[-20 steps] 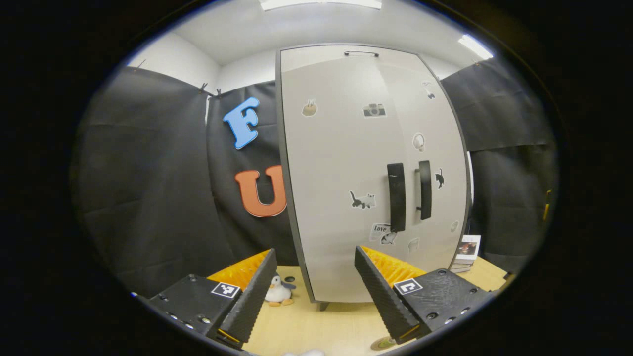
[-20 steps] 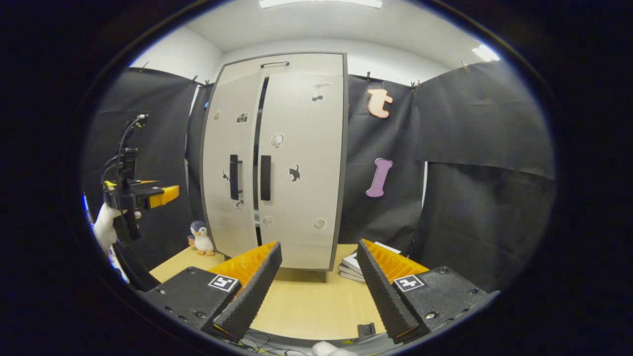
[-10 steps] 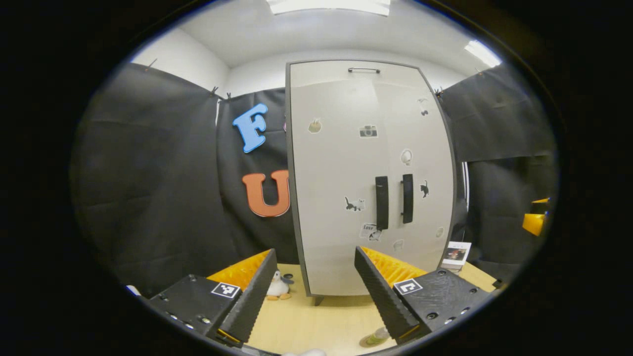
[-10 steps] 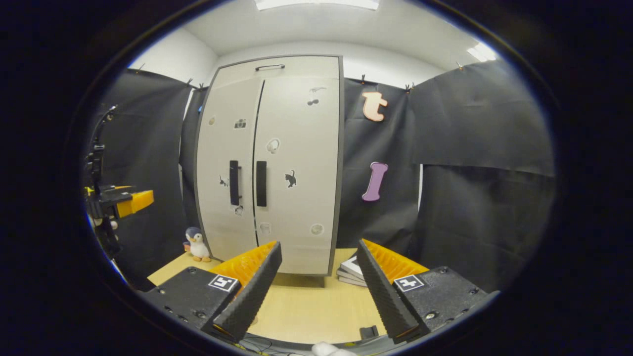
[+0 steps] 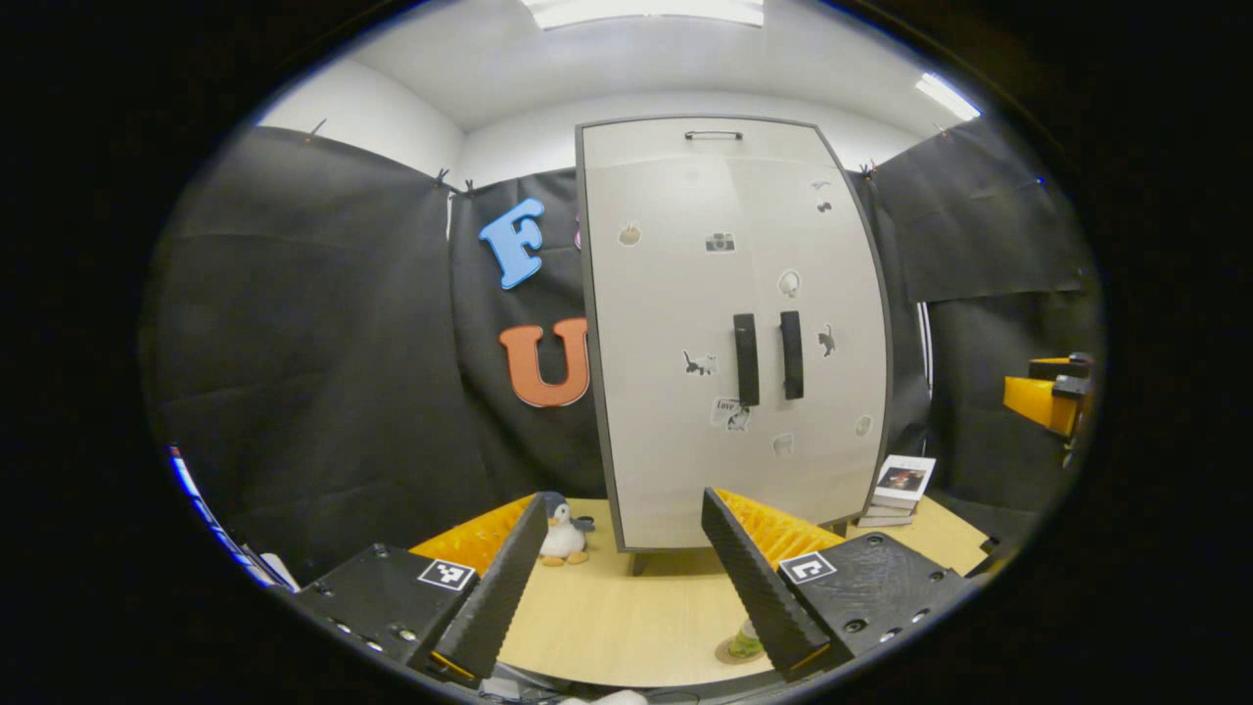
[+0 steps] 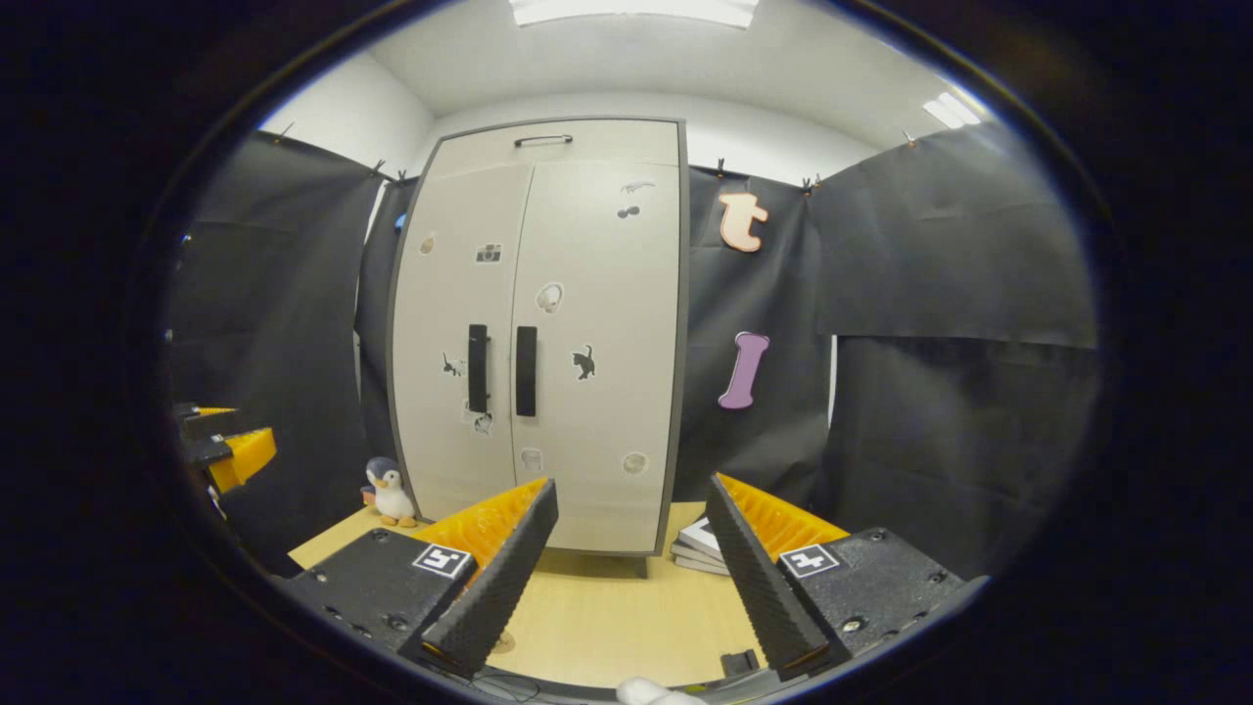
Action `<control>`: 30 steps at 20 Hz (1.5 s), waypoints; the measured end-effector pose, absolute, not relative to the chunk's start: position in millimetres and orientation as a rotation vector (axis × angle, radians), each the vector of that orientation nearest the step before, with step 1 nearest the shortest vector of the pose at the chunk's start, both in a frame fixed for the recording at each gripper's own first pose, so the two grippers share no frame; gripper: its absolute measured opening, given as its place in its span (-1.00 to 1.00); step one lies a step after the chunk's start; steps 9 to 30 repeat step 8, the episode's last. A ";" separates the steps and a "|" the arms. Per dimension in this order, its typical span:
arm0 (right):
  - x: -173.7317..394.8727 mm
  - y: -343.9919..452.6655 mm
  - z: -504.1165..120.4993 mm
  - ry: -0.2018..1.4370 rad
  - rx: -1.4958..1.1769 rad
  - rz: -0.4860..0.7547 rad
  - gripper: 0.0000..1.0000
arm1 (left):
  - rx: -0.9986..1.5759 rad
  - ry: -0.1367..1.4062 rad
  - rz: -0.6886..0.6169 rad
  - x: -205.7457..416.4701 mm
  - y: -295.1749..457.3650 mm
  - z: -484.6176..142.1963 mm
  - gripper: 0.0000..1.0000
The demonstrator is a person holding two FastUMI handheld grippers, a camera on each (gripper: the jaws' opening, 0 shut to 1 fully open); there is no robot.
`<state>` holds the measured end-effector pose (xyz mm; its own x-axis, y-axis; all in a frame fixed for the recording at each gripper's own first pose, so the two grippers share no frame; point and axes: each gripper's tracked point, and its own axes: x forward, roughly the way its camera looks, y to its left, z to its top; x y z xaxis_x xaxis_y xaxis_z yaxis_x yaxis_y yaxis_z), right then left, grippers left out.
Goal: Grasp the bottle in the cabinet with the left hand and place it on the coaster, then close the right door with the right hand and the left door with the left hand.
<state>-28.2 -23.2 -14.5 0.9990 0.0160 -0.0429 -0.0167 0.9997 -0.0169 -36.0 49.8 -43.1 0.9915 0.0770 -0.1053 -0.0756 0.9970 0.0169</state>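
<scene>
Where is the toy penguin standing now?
The penguin stands on the table by the cabinet's lower left corner, against the black cloth; the right gripper view shows it there too.

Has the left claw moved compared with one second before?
Yes. The left claw has backed away from the cabinet: the cabinet looks smaller, and more table shows before it.
</scene>
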 end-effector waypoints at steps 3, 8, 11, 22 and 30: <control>-27.8 -17.8 -23.6 0.057 -0.028 0.020 1.00 | 0.032 0.105 0.076 -37.5 47.8 -47.1 0.94; -28.6 -9.2 -27.5 0.061 -0.033 0.027 0.99 | 0.025 0.086 0.068 -38.6 48.9 -41.9 0.94; -28.6 -9.2 -27.5 0.061 -0.033 0.027 0.99 | 0.025 0.086 0.068 -38.6 48.9 -41.9 0.94; -28.6 -9.2 -27.5 0.061 -0.033 0.027 0.99 | 0.025 0.086 0.068 -38.6 48.9 -41.9 0.94; -28.6 -9.2 -27.5 0.061 -0.033 0.027 0.99 | 0.025 0.086 0.068 -38.6 48.9 -41.9 0.94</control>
